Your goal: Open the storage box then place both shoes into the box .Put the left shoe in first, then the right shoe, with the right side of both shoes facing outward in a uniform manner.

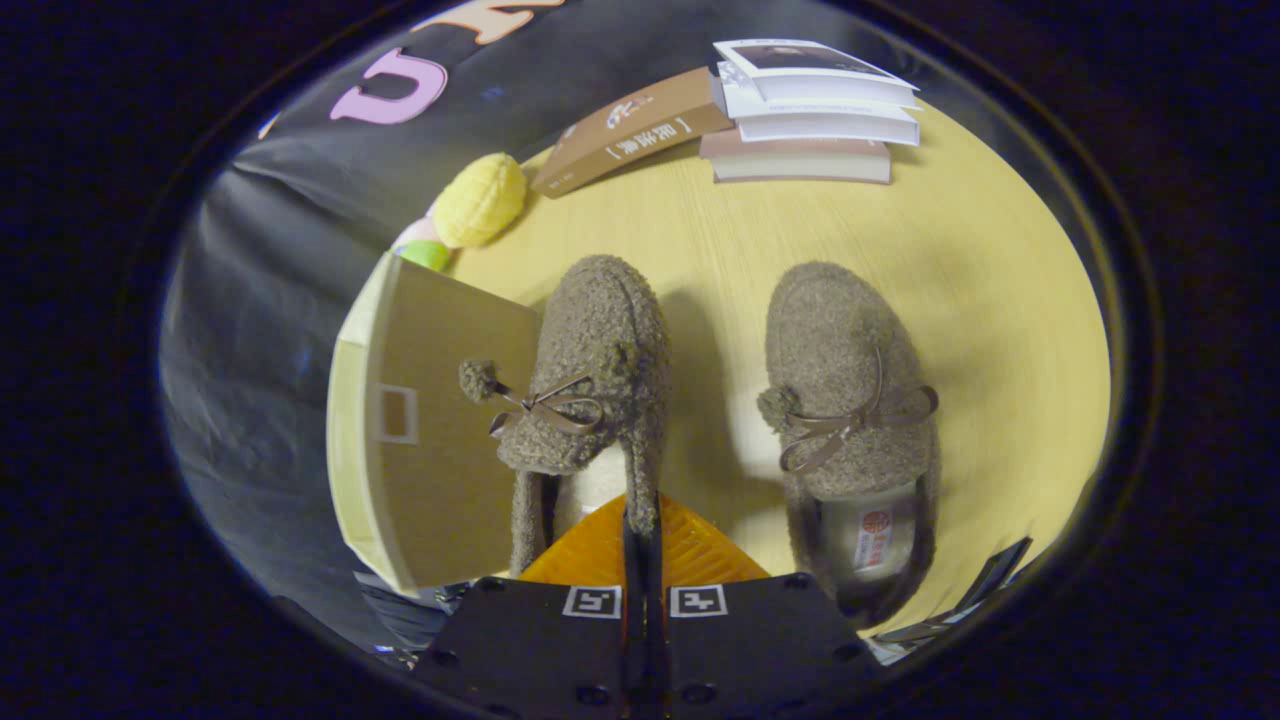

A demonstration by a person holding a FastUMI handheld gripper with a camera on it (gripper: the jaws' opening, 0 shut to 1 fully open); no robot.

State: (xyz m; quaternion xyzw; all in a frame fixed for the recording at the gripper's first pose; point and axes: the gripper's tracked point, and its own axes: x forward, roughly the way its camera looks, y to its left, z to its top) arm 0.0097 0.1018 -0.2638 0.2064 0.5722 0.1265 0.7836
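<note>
A booth: black cloth wall (260,300) behind a wooden table (980,300) with books (810,110).

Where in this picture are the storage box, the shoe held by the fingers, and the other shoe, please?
storage box (440,440): gripper view, on its broad brown face.
held shoe (600,340): gripper view, on the fuzzy toe.
other shoe (835,350): gripper view, on the fuzzy toe.

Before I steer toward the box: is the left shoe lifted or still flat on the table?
Lifted. The tool is shut on the left shoe's collar, holding it beside the box; the right shoe lies flat on the table.
</note>
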